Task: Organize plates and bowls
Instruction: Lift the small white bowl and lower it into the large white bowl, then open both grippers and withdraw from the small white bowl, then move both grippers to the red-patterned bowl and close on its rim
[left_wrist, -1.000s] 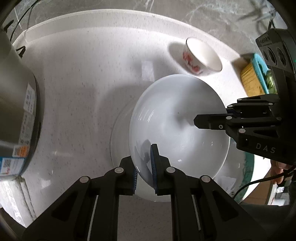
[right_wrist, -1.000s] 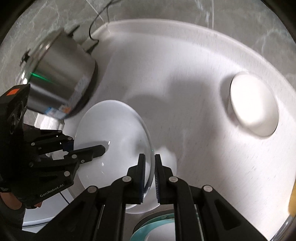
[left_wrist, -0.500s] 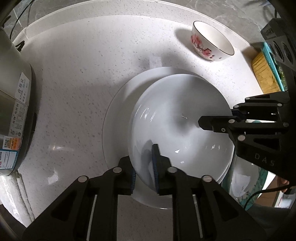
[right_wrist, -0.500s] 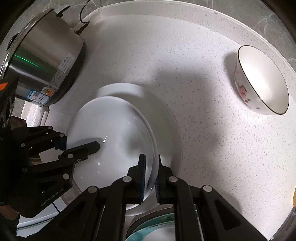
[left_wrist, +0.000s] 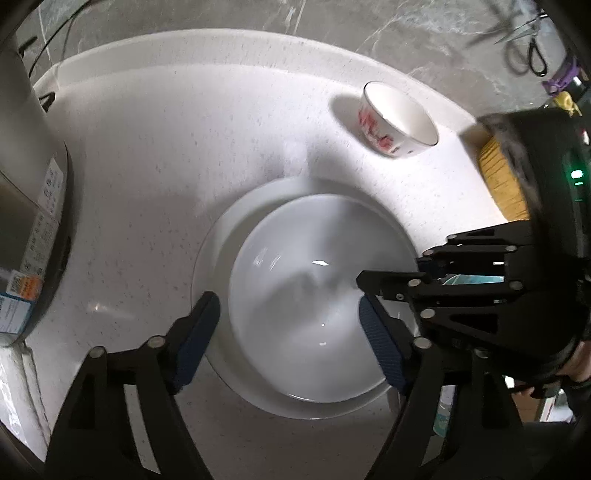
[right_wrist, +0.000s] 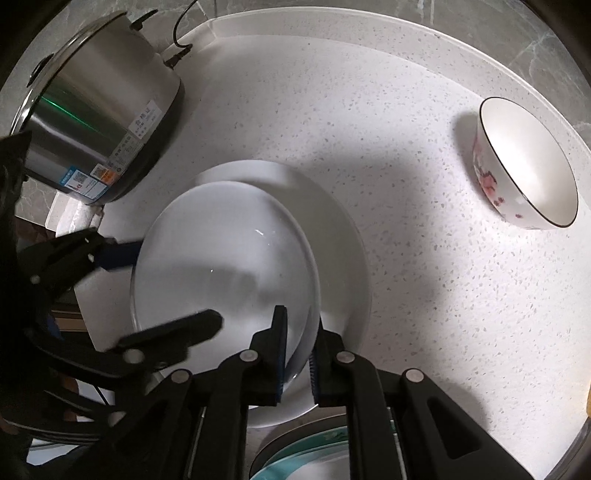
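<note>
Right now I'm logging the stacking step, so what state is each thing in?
Large white bowl: sitting on the plate.
Flat white plate: on the counter, under it.
Small flowered bowl: upright, empty, apart.
Left gripper: just opened, off the rim.
Right gripper: clamped on the rim.

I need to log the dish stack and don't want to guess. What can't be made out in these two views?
- Teal-rimmed dish: right wrist view, cut off by the bottom edge and hidden behind the right gripper.
- Whether the white bowl sits flat on the white plate: contact hidden beneath the bowl.
- Yellow item: left wrist view, blurred, partly behind the right gripper's body.
</note>
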